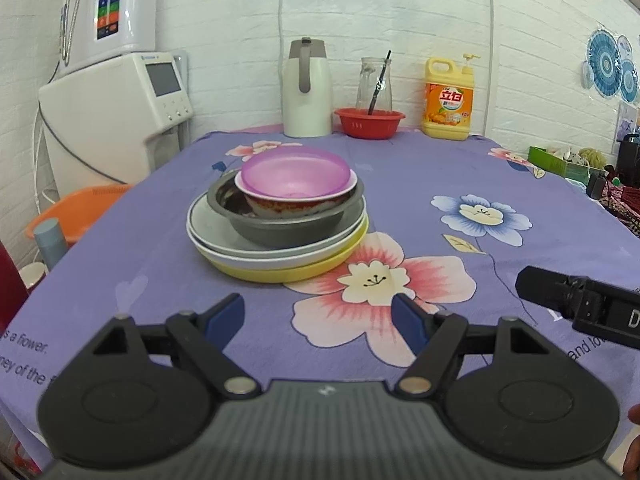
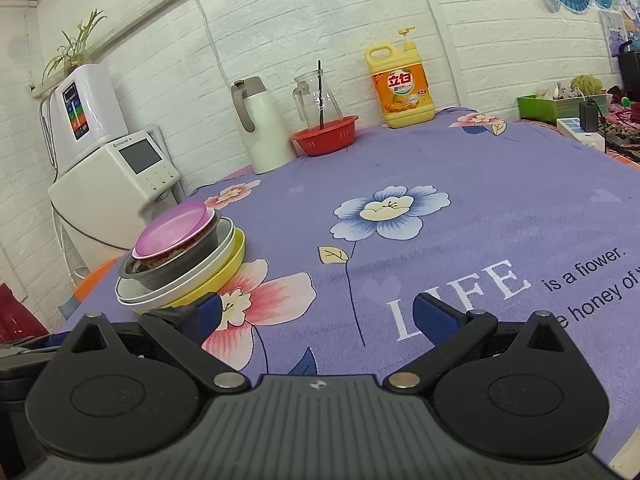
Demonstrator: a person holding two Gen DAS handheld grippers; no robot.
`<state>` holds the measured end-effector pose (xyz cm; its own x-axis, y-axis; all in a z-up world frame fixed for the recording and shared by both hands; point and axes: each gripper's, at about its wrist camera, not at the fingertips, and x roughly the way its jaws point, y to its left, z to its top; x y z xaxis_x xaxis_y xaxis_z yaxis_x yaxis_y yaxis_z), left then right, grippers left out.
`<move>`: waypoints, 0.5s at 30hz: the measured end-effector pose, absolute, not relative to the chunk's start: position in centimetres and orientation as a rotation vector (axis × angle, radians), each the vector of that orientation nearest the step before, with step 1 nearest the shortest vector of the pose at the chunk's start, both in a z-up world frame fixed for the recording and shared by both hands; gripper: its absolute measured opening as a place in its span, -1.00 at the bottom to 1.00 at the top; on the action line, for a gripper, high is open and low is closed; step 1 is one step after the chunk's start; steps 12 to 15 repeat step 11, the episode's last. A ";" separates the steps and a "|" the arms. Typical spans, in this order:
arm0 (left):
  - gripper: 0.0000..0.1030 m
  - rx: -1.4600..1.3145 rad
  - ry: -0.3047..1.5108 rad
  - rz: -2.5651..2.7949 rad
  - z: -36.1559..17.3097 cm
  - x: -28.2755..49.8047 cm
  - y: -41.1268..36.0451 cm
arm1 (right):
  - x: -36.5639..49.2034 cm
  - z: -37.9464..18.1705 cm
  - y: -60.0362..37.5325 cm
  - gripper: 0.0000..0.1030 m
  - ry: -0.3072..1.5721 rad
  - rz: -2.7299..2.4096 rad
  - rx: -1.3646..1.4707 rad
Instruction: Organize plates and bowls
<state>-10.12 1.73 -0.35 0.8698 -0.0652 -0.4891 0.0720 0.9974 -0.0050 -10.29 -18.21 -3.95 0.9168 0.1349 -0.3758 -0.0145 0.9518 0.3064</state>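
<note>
A purple floral tablecloth covers the table below a white brick wall. The stack of plates and bowls sits just ahead of the left gripper; both it and the right gripper stand spread and empty. Best lift the pink bowl by its rim, slowly.

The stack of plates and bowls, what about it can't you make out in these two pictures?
- Left wrist view: the purple bowl hides the inside of the red-patterned bowl.
- Both views: the grey bowl covers the middle of the white plates; whether there are two or more I cannot tell.
- The yellow plate shows only its rim under the stack.
- Right wrist view: a hand-held gripper finger cuts off the stack's near edge.
</note>
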 end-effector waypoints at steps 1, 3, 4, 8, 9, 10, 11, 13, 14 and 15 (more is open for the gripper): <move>0.44 0.014 0.509 -0.071 -0.3 -10.1 1.8 | -10.3 -4.0 -18.2 1.00 0.406 0.078 0.303; 0.44 0.011 0.509 -0.068 -0.4 -10.2 1.9 | -10.3 -3.9 -18.1 1.00 0.410 0.075 0.295; 0.44 0.009 0.508 -0.068 -0.3 -10.2 2.0 | -10.3 -3.9 -18.0 1.00 0.412 0.074 0.293; 0.44 0.016 0.480 -0.070 -0.1 -10.6 2.0 | -10.7 -3.9 -17.8 1.00 0.408 0.080 0.286; 0.44 0.017 0.473 -0.071 0.0 -10.7 2.1 | -10.7 -3.9 -17.7 1.00 0.407 0.080 0.283; 0.44 0.016 0.467 -0.075 0.1 -10.9 2.0 | -10.8 -3.9 -17.6 1.00 0.406 0.081 0.280; 0.44 0.013 0.468 -0.079 0.2 -11.0 2.0 | -10.8 -3.8 -17.5 1.00 0.406 0.081 0.279; 0.44 0.013 0.468 -0.079 0.2 -11.0 2.0 | -10.8 -3.8 -17.5 1.00 0.406 0.081 0.279; 0.44 0.013 0.468 -0.079 0.2 -11.0 2.0 | -10.8 -3.8 -17.5 1.00 0.406 0.081 0.279; 0.44 0.013 0.468 -0.079 0.2 -11.0 2.0 | -10.8 -3.8 -17.5 1.00 0.406 0.081 0.279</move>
